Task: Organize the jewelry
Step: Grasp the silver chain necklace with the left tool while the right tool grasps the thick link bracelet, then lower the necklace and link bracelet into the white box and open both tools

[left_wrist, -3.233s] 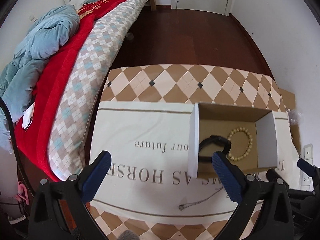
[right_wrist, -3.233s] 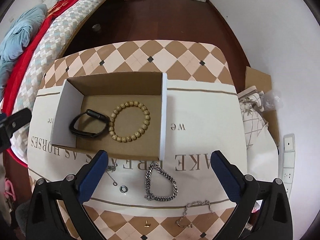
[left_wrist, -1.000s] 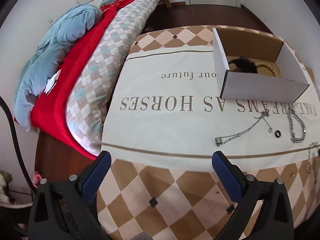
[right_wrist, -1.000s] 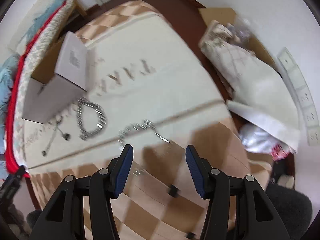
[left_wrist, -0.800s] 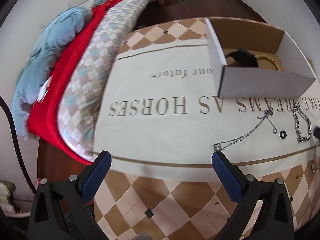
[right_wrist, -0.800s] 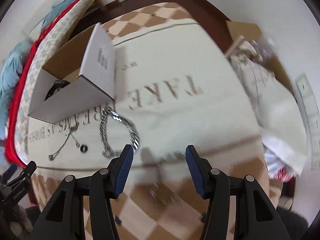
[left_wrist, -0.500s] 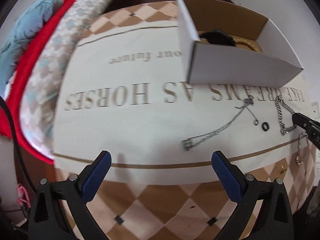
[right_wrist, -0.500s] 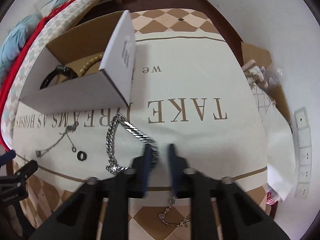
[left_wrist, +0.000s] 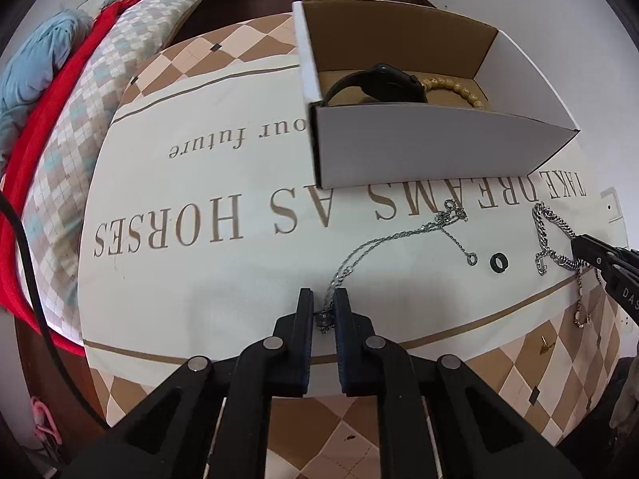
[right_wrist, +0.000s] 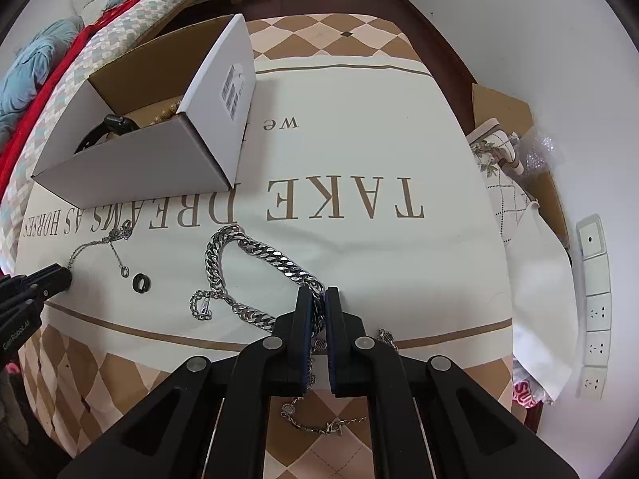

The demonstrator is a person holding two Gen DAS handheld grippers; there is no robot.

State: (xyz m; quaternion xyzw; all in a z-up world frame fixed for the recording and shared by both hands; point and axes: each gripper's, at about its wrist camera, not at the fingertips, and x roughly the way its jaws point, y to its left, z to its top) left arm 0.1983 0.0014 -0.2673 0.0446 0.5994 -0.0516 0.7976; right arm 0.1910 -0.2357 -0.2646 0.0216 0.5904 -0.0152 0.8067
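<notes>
A white cardboard box point(left_wrist: 419, 147) point(right_wrist: 131, 167) holds a black watch band point(left_wrist: 375, 84) and a beaded bracelet point(left_wrist: 459, 88). My left gripper point(left_wrist: 322, 307) is shut on the end of a thin silver necklace point(left_wrist: 383, 243) that lies on the cloth. My right gripper point(right_wrist: 318, 299) is shut on a thick silver chain bracelet point(right_wrist: 255, 251), which also shows in the left wrist view point(left_wrist: 549, 235). A black ring point(left_wrist: 498, 261) point(right_wrist: 141, 278) lies between the two chains. A fine gold chain point(right_wrist: 319, 423) lies under my right gripper.
The cream cloth point(right_wrist: 359, 167) with printed words covers a checked table. A small gold stud point(left_wrist: 544, 345) lies near the table's front right. A bed point(left_wrist: 72, 92) stands on the left. Bags point(right_wrist: 515, 183) and a power strip point(right_wrist: 597, 299) lie on the right.
Both grippers have come down to the cloth and closed. The left has closed on the thin necklace's end, the right on the thick chain bracelet.
</notes>
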